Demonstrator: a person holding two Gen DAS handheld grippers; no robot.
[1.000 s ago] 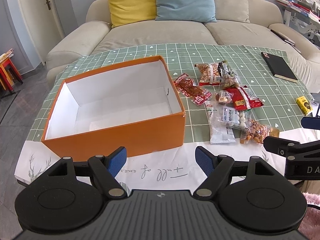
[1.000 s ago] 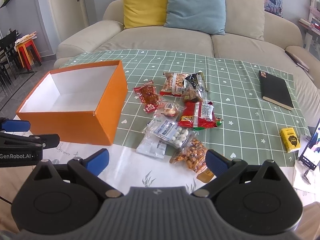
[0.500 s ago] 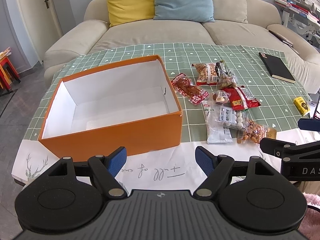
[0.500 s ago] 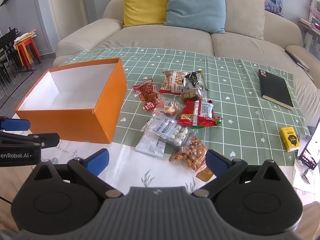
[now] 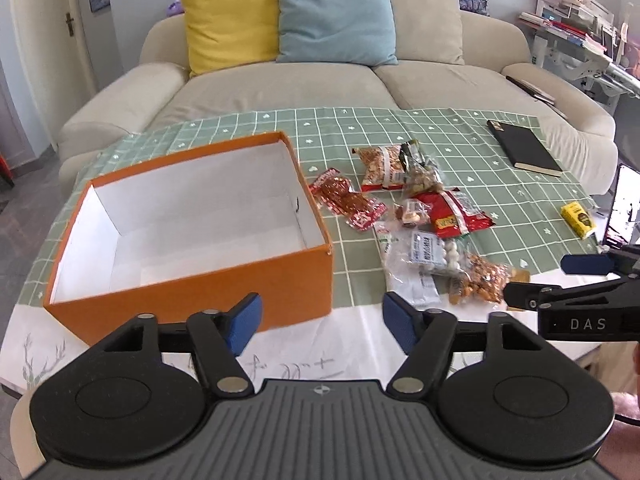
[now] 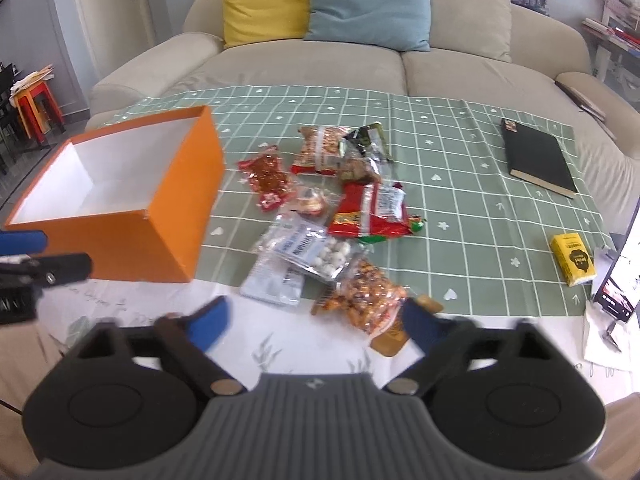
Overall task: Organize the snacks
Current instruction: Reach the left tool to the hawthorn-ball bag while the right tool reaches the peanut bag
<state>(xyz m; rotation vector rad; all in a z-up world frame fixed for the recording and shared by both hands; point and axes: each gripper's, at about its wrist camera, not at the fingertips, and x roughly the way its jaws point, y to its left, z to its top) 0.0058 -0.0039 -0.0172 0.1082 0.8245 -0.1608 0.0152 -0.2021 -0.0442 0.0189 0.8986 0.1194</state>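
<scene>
Both claws gape over checked tablecloth (image 5: 460,148); sofa (image 5: 328,80) behind.

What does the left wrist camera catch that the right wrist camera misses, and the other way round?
Only the left view shows the whole white floor of the orange box and the open left hand-held gripper. Only the right view shows the red stools by the wall and the open right hand-held gripper. Both show the snack packets, black notebook, yellow carton and sofa.

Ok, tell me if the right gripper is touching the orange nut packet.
Apart. In the right wrist view the right gripper hangs open, and white cloth shows between both fingertips and the orange nut packet.
</scene>
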